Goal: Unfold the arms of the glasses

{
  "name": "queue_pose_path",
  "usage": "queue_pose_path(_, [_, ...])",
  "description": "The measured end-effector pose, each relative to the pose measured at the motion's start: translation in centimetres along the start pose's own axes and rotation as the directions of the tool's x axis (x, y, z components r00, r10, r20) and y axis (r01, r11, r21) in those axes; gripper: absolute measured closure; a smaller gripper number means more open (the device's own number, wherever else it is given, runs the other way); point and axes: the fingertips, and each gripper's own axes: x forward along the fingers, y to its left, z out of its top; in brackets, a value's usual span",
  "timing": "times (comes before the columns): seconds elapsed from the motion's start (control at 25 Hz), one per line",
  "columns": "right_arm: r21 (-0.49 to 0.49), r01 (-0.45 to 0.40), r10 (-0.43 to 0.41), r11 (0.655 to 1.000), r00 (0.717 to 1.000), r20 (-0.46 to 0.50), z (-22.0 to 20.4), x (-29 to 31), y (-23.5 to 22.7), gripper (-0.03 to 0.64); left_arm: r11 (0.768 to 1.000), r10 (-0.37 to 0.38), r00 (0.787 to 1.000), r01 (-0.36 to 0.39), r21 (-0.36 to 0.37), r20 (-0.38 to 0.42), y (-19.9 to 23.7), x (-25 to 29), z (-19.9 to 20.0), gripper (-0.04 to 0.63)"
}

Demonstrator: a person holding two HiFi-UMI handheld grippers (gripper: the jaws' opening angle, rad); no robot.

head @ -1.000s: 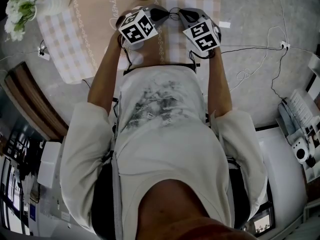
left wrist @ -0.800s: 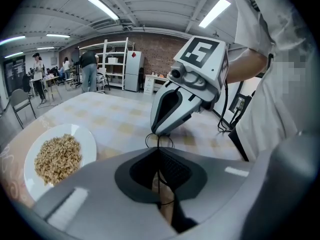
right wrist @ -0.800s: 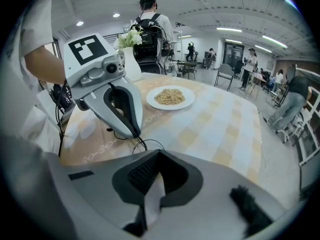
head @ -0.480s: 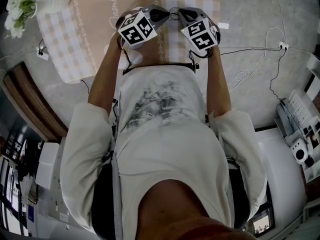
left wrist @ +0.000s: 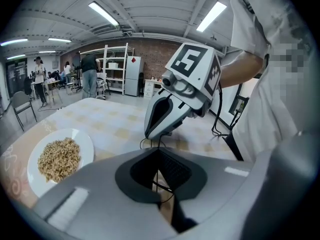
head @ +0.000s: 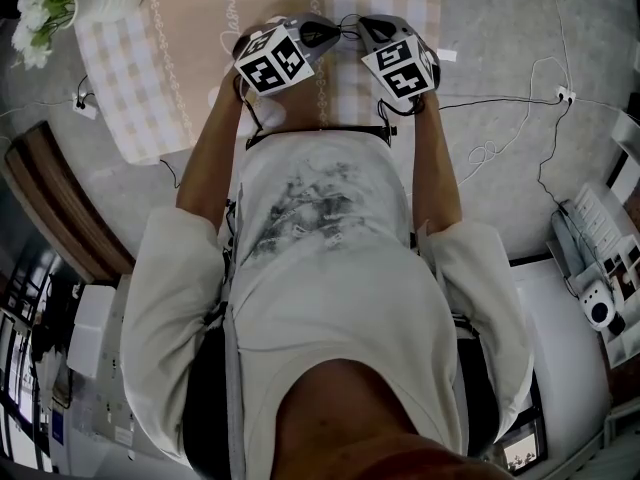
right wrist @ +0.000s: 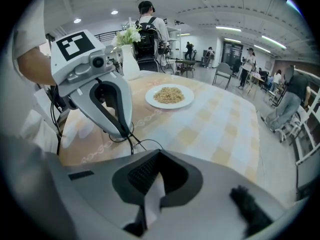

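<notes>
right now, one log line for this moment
left claw: shut on glasses | right claw: shut on glasses | glasses: held between both claws over tablecloth

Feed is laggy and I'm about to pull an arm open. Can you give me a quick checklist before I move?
1. The left gripper is shut on the glasses: ok, thin wire runs between its jaws.
2. The right gripper is shut on the glasses: ok, wire meets its tip.
3. Grips sit on separate parts: cannot tell, wire too thin.
4. Arms already unfolded: cannot tell.
5. The plate is clear of both grippers: ok, it lies apart.
</notes>
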Motion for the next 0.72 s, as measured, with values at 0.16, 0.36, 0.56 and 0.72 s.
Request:
queue_pose_path(0.16, [0.006,-0.004,0.004,1.000,1.000,0.001,0.05,0.02,0.02,0.601,1.000,0.008,1.000,-0.008,-0.004,0.010,-0.15,-0.24,0.15,0.588])
queue_pose_path(0.36, [0.010,-0.002,0.002,1.000,1.000,0.004,-0.04,0.00,0.06,0.601,1.000,0.017,1.000,-0.017,-0.007,0.019,-0.38,-0.53,0.32,0.586])
queue_pose_path(0.56, [-0.004,0.003,-0.003,1.000,1.000,-0.001,0.03,0.10,0.07,0.601,1.000,0.025,0.999,-0.025,-0.004,0.026,-0.54,-0.78,0.31,0.586])
queue_pose_path(0.72, [-0.012,0.006,-0.006,1.000,1.000,-0.004,0.01,0.07,0.03,0.601,1.000,0.031,0.999,-0.031,-0.001,0.031,-0.72,-1.01,0.48,0.584])
